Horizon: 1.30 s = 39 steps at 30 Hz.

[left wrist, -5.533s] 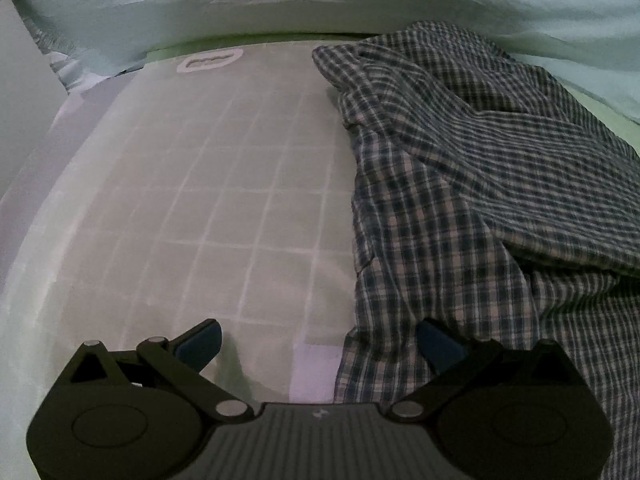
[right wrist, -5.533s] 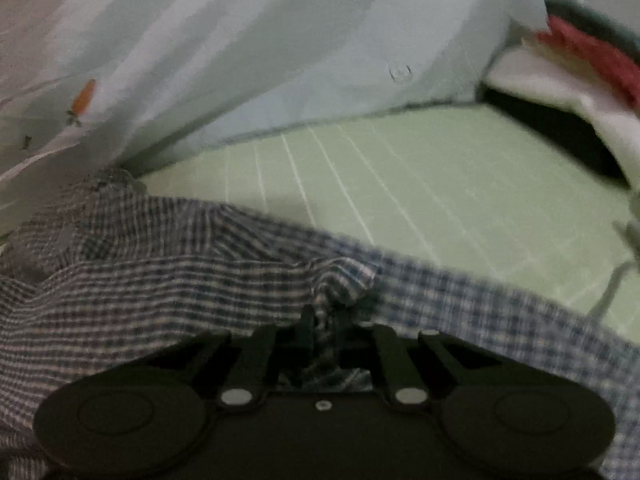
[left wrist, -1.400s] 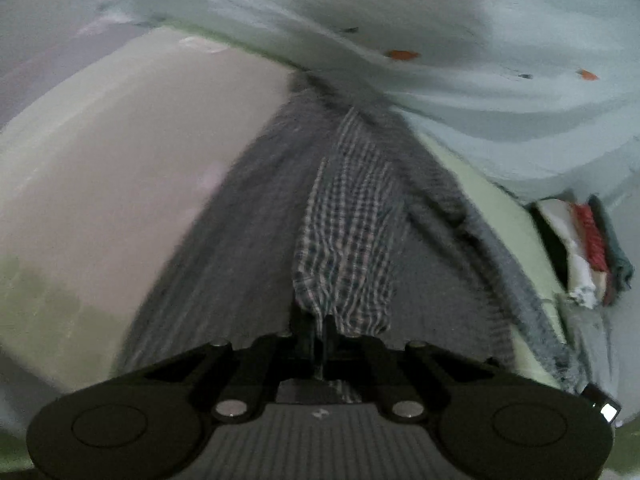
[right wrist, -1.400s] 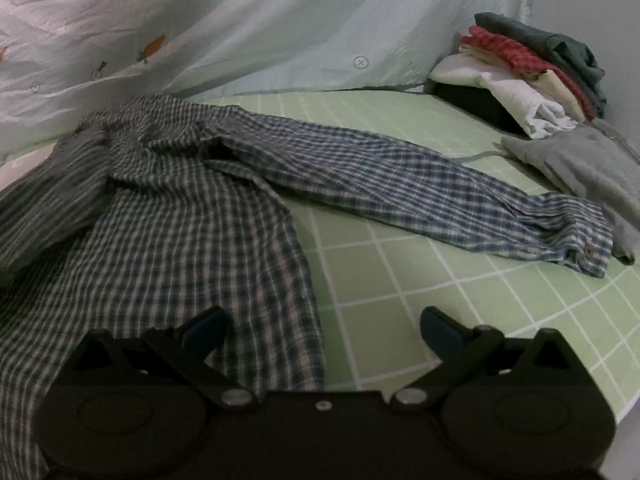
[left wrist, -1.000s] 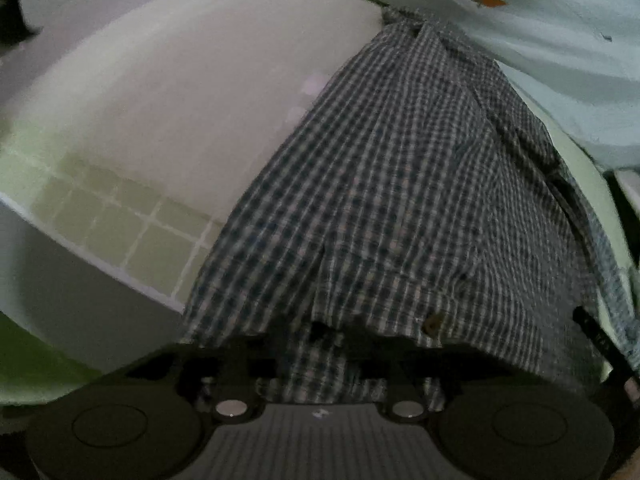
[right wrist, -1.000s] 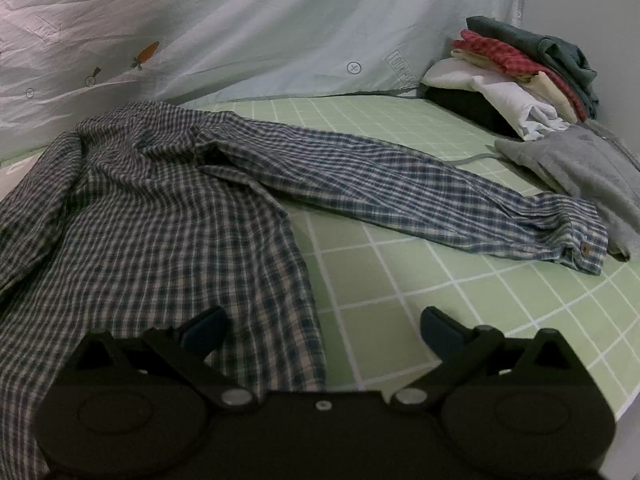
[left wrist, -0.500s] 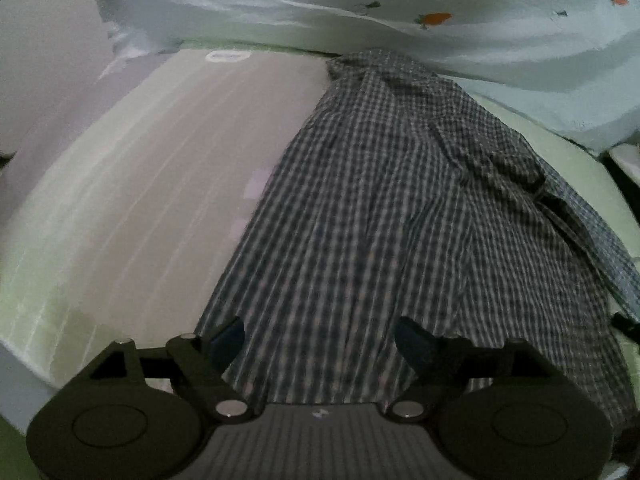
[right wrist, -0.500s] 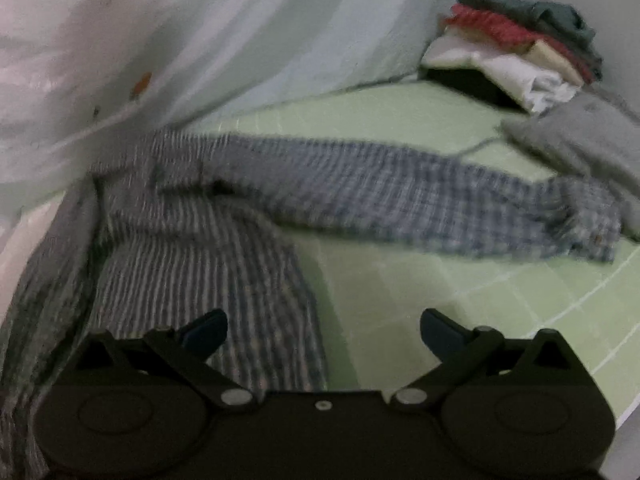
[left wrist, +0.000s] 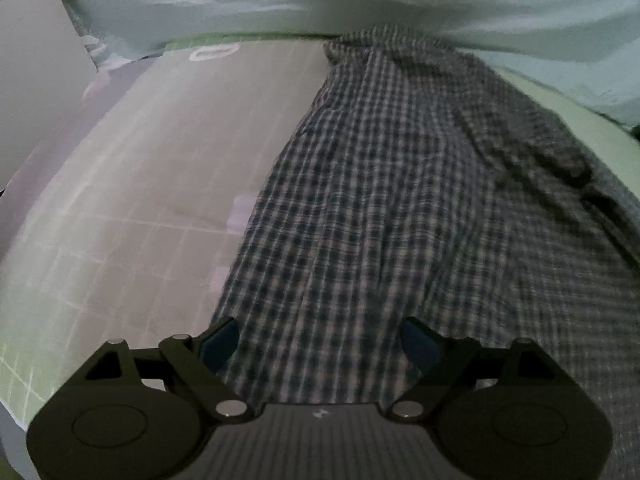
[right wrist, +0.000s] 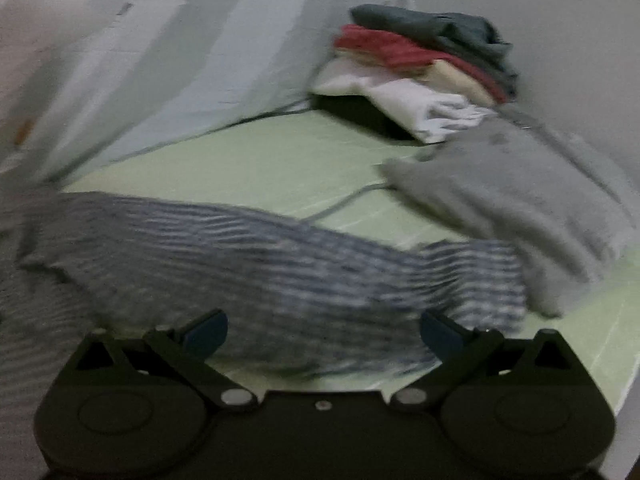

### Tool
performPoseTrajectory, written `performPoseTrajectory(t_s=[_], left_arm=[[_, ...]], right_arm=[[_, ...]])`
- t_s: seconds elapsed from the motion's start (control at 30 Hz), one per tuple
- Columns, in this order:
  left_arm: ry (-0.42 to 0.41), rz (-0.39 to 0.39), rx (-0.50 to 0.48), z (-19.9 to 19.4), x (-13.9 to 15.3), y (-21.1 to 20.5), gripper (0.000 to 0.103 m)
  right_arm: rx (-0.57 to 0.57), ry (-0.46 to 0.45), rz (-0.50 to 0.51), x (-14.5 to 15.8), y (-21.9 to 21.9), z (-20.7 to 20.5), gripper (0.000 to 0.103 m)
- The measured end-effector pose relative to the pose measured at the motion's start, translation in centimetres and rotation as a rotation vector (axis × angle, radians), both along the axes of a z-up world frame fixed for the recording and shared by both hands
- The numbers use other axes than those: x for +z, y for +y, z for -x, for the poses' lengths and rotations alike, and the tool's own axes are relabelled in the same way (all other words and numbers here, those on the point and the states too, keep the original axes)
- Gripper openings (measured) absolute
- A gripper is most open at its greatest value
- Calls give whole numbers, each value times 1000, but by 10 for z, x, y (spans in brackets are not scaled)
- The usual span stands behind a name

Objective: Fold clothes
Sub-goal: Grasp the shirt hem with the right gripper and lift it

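In the left wrist view, the bare sheet (left wrist: 132,184), pale with a faint grid, fills the left side. The left gripper (left wrist: 320,344) hangs over the near edge of the plaid shirt (left wrist: 400,208). Its jaws are spread and opening further; the left pad (left wrist: 219,342) sits at the shirt's left hem, right where cloth meets sheet, and the right pad (left wrist: 418,344) stands over the plaid. Shirt cloth shows in the gap between them, but neither pad presses on it. From the jaws the shirt runs up and away, widening to the right, and its far end bunches against a light blue cover (left wrist: 320,0) printed with small figures, one of them orange. On the right the plaid is creased into dark folds, with a strip of green sheet beyond it.

In the right wrist view, which is blurred, the blue cover (right wrist: 140,72) rises at the left. A shirt sleeve (right wrist: 280,264) stretches from the left edge across the green sheet (right wrist: 260,160) towards the right. The right gripper (right wrist: 324,330) is released, jaws wide apart, with the sleeve lying just ahead of and between the two pads; whether the pads touch the cloth cannot be told. The sleeve's cuff end lies beside a grey garment (right wrist: 512,200) at the right, and they seem to touch. Behind that, in the far corner, is a stack of clothes (right wrist: 424,72): white at the bottom, then cream, red, and dark green on top.
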<state>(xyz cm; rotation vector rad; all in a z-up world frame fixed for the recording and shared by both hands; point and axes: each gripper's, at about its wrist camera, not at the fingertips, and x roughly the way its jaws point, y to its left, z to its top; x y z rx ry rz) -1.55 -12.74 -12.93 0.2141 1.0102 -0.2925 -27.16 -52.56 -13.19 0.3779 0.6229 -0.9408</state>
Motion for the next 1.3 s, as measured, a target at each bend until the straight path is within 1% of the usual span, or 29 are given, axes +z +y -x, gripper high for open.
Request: performPoseTrajectory(t_s=[0.13,0.23,0.27,0.3,0.47,0.53,0.63,0.7,0.73,0.77,0.8,0.83,0.93,1.03,1.13,1.2,1.3], left_arm=[[39,-37,27,-17,-13,-6,94],[57,-55,10,-26,-20,-13,99],[62,-63,1,-29,-21,-16,103],[67,-67,-8,-32,-23,-19,103],[87,-36,-17,-38,-24,-20,103],[90,-14,-10,-37,-25,-16,103],[79,-7,-12,-35,-25,-14,103],[78,-7,-13,-35,-24,-17,103],[79,-7,-13,-36,-25,-18,103],[78,-6,-13,-36,-25,-18,103],[78,-6,-13,-36,-25,-18,103],[77,-6,-14,-37,-26,-19,103],[74,-5,-13,-41,-27,-20,103],[71,-4,-13,-40,-27,-20,103],[64,-1,-13,-37,-27,-19,103],[60,1,-13,-35,-26,-17,103],[55,3,-13,-34,-27,-17,103]], right_arm=[[-94,21,-17,-11,-25,6,103],[-144,37,-35,-20,-36,7,103],[-158,46,-40,-23,-38,5,103],[-168,56,-29,-26,-39,4,103],[-221,57,-43,-26,-41,-3,103],[-215,59,-53,-26,-42,-3,103],[-191,63,-63,-25,-41,-2,103],[-178,69,-68,-22,-42,-1,97],[-172,71,-69,-20,-42,-1,84],[-172,70,-66,-18,-42,0,63],[-168,70,-63,-15,-42,0,50],[-160,68,-67,-12,-43,0,24],[-141,21,-117,-6,-46,-1,16],[-117,-38,-129,4,-40,-9,14],[-42,-117,-138,18,-26,-31,14],[50,-149,-136,28,-11,-52,14],[230,-199,-144,43,18,-91,14]])
